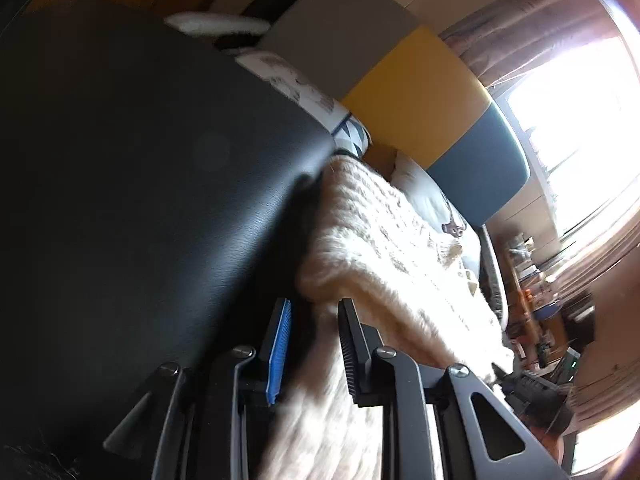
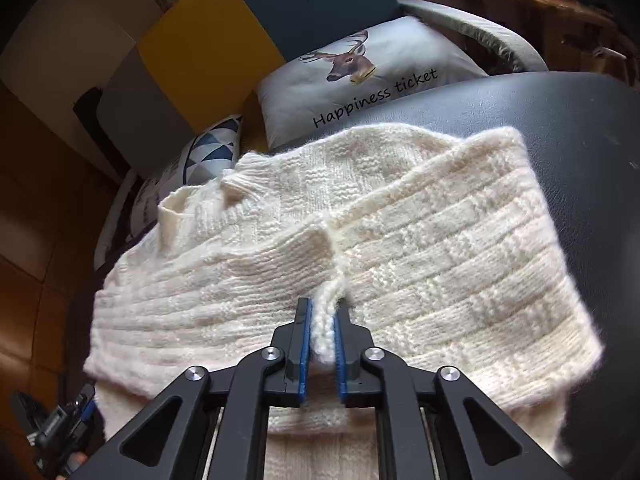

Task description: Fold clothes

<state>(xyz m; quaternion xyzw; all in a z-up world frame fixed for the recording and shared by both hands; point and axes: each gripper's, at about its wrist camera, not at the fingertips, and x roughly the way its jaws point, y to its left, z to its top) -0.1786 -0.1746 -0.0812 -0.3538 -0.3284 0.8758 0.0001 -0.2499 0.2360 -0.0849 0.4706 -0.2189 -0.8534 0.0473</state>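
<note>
Right hand-held gripper (image 2: pixel 323 334) pinches sweater (image 2: pixel 440 248) fold on seat (image 2: pixel 580 140); left hand-held gripper (image 1: pixel 314 320) spread around its edge. Fold under way; next, lay flat.

Sunlit window (image 1: pixel 576 128), colour-block sofa (image 2: pixel 224 36)

One legible text found: "Happiness ticket", in dark slanted script on a white cushion (image 2: pixel 372 80) at the far side of the right wrist view, printed just below a picture of a deer's head. In the left wrist view the same cushion (image 1: pixel 428 196) appears, its lettering not readable. No other labels, brands or numbers legible.
</note>
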